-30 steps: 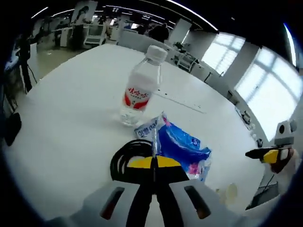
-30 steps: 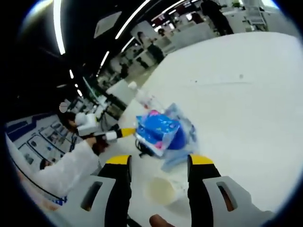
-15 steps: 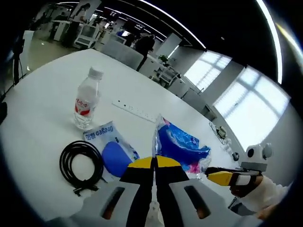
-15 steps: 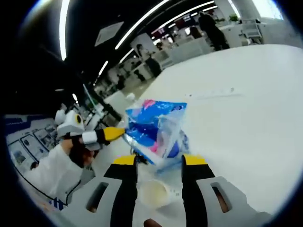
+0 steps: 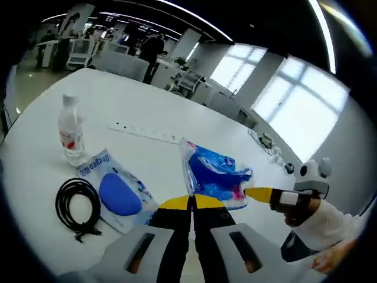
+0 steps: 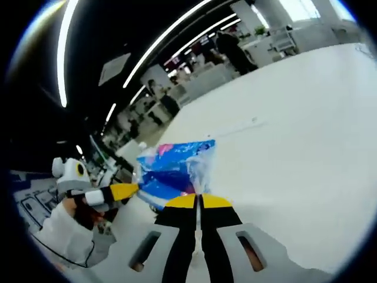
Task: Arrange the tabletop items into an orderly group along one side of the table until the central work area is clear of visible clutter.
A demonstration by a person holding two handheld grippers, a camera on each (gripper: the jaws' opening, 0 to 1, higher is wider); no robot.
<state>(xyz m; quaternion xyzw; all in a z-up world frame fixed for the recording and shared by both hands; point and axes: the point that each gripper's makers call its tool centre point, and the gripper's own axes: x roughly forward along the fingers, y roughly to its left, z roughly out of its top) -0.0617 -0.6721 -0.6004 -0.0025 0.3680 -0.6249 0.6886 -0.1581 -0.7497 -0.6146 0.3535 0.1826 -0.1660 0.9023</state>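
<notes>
Blue bag (image 5: 215, 174): held up off the white counter (image 5: 147, 112), the left gripper (image 5: 191, 203) with jaws clamped on its near edge, the right gripper (image 6: 199, 203) with jaws pressed together on its opposite edge. Lying on the counter in the left gripper view: clear pouch (image 5: 115, 188) with a blue pad inside, black coiled cable (image 5: 76, 203) just beside it, and a water bottle (image 5: 71, 130) standing upright beyond them.

Open office, big windows (image 5: 294, 106), ceiling light strips (image 6: 171, 32), desks (image 5: 118, 62)
</notes>
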